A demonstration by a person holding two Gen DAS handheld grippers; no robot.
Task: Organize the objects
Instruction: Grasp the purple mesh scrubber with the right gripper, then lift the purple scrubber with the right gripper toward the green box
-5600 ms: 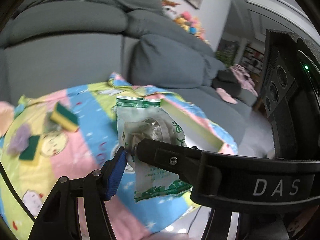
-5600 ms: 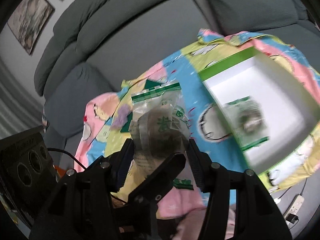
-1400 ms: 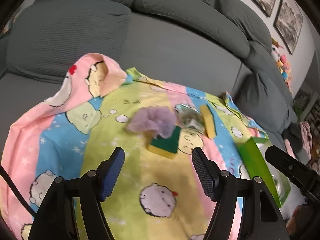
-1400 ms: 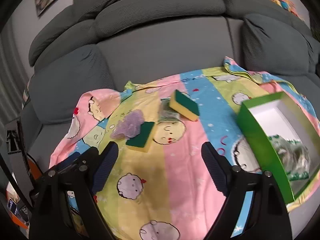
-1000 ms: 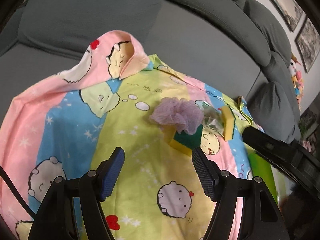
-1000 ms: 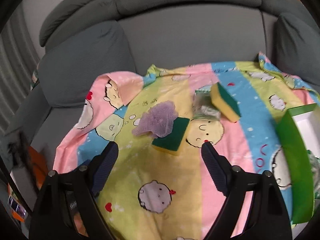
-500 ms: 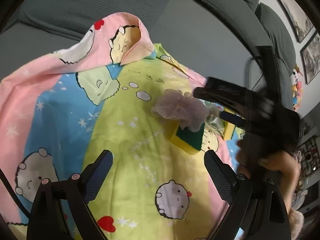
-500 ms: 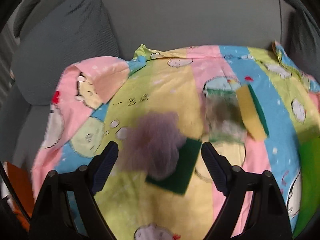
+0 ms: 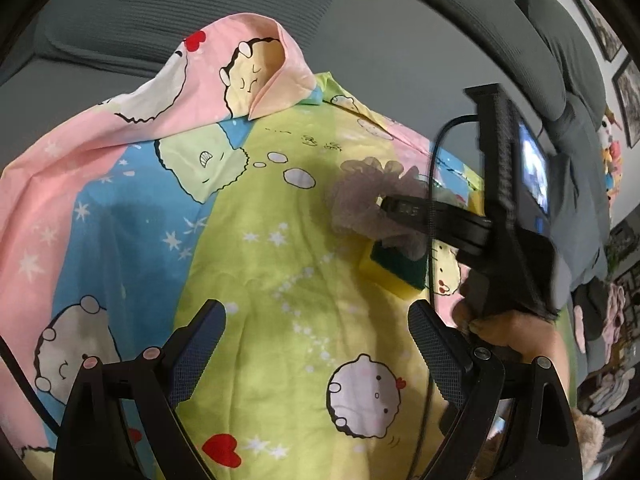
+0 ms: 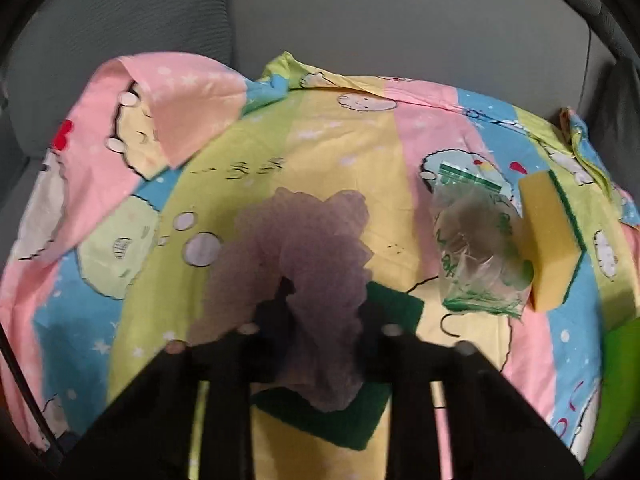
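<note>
The right gripper (image 10: 320, 320) reaches down over the purple mesh bath pouf (image 10: 296, 248), its two fingers straddling the fluff and not yet pinched shut. The pouf rests partly on a green-topped yellow sponge (image 10: 344, 420) on the cartoon-print blanket (image 10: 348, 148). Just right lie a clear plastic packet (image 10: 476, 248) and a second sponge (image 10: 552, 240), tilted on edge. The left gripper (image 9: 316, 348) hovers nearer, jaws spread wide, holding nothing.
</note>
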